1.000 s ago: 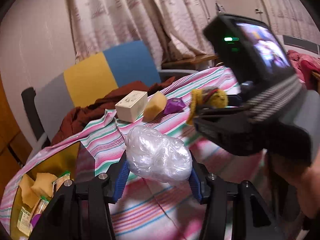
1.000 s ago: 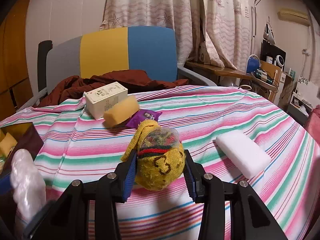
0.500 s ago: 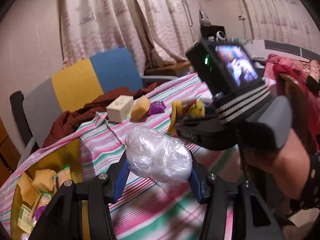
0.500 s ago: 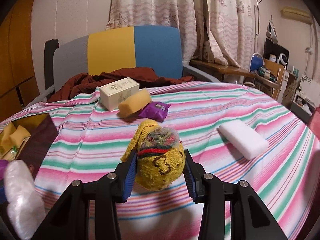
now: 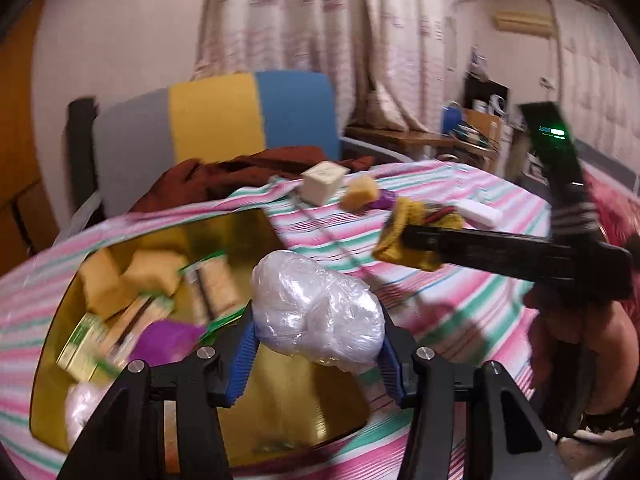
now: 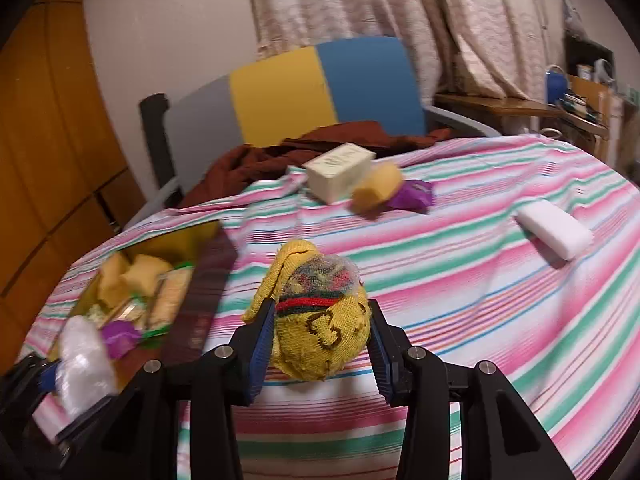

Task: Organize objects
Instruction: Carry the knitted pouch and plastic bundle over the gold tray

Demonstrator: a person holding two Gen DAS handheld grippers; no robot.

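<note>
So here's where we're at: our left tongs (image 5: 316, 344) are clamped on a crinkly clear plastic bundle (image 5: 316, 314), blue pads pressing in on both sides, and it's hanging right over the gold-lined box (image 5: 316, 420) sitting at the left end of the striped tabletop (image 6: 480, 280). That box already has a bunch of stuff in it: a couple of yellow sponges (image 5: 132, 276), some green-and-tan packets (image 5: 92, 344), something purple (image 5: 164, 340) and a whitish lump (image 5: 82, 404) in the near corner, all pretty blurry in the left view, so we can't say much more about them.

Our right tongs (image 6: 320, 344) are squeezed tight on a yellow knitted ball (image 6: 320, 332) with a red and green band and some clear wrap on top. It's held above the tabletop, just to the right of the box. From the left camera we can see that same tool reaching in from the right side with the yellow thing at its tip, a bare forearm (image 5: 600, 360) behind it.

Further back on the tabletop: a cream carton (image 6: 340, 172), a yellow sponge (image 6: 378, 190) touching it, a purple wrapper (image 6: 414, 196) just beside that, and a white block (image 6: 554, 232) well apart to the right. A brown cloth (image 6: 256, 160) is heaped on the chair (image 6: 320, 88) behind.
</note>
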